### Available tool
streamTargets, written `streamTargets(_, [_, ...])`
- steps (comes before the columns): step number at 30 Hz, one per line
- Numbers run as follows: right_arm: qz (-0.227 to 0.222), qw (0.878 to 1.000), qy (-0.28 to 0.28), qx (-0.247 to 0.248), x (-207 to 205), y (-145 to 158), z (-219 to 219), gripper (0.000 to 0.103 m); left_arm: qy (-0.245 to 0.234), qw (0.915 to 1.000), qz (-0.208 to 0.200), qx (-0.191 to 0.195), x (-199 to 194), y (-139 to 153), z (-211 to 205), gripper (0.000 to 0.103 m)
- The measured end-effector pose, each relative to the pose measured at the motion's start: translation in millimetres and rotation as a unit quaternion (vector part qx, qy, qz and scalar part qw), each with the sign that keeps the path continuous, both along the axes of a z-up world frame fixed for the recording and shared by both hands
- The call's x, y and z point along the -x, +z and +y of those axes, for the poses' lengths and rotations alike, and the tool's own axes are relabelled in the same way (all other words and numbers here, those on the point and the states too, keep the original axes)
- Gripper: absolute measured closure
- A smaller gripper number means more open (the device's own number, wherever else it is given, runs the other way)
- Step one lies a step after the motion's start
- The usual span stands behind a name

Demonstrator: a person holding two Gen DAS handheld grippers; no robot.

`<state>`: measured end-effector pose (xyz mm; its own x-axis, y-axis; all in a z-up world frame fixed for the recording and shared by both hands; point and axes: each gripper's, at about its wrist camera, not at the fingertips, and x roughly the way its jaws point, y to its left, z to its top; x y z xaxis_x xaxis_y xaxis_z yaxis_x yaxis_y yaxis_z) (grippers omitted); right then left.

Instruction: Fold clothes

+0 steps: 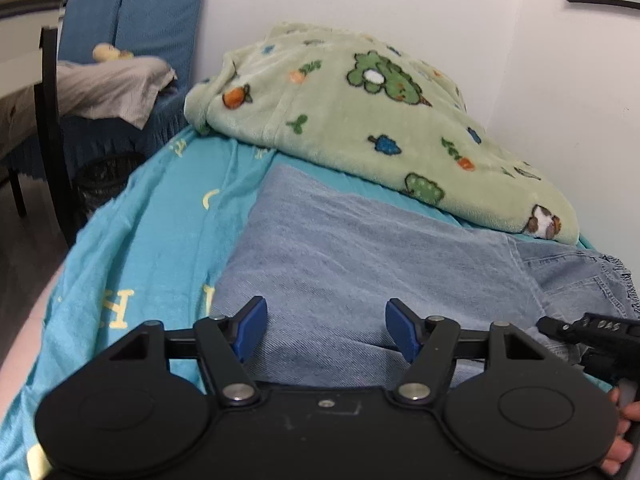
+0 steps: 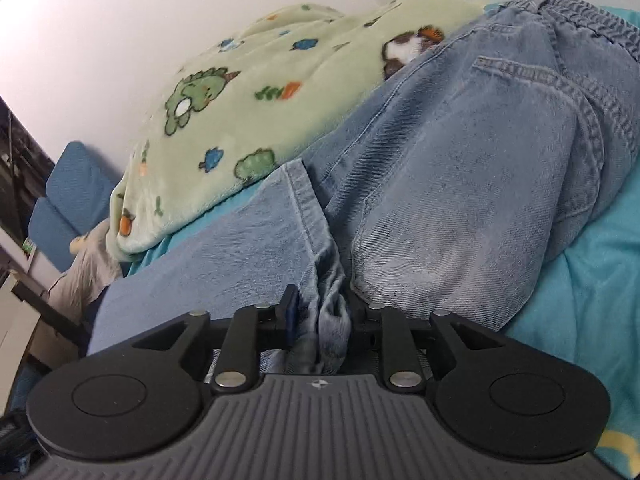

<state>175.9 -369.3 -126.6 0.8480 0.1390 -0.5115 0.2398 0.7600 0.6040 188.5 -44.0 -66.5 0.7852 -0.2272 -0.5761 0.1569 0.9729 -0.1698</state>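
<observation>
Right gripper point(image 2: 318, 312) fingers pinching jeans point(image 2: 460, 184) fabric for folding; left gripper point(image 1: 324, 328) hovering wide, needing an edge.

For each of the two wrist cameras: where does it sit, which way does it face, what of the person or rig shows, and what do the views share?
Left wrist: sits behind the open left gripper, looking down across the jeans toward the green blanket and wall; fingers show at the right edge.
Right wrist: sits behind the right gripper, jaws shut on a bunched fold of the jeans, facing the back pocket; no hand shows.
Shared: jeans, green blanket, turquoise sheet.
</observation>
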Motion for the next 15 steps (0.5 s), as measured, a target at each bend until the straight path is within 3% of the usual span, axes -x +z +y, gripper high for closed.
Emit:
streamTargets(4, [0.002, 1.000, -0.002, 0.005, 17, 28, -14, 0.057, -0.002, 1.0000, 0.000, 0.004, 1, 2, -1, 0.040])
streamTargets(7, [0.003, 0.999, -0.031, 0.022, 29, 48, -43, 0.051, -0.007, 0.9999, -0.001, 0.008, 3, 4, -1, 0.040])
streamTargets(9, [0.005, 0.997, -0.061, 0.038, 39, 56, -66, 0.040, -0.010, 0.9999, -0.002, 0.008, 6, 5, -2, 0.040])
streamTargets(11, [0.011, 0.993, -0.106, 0.050, 55, 54, -90, 0.036, -0.013, 0.9999, -0.001, 0.008, 8, 5, -2, 0.040])
streamTargets(12, [0.018, 0.991, -0.129, 0.044, 62, 49, -101, 0.032, -0.014, 0.9999, 0.000, 0.007, 9, 5, -3, 0.040])
streamTargets(15, [0.035, 0.982, -0.184, 0.004, 73, 31, -132, 0.031, -0.015, 0.9998, -0.007, -0.005, 12, 5, -5, 0.040])
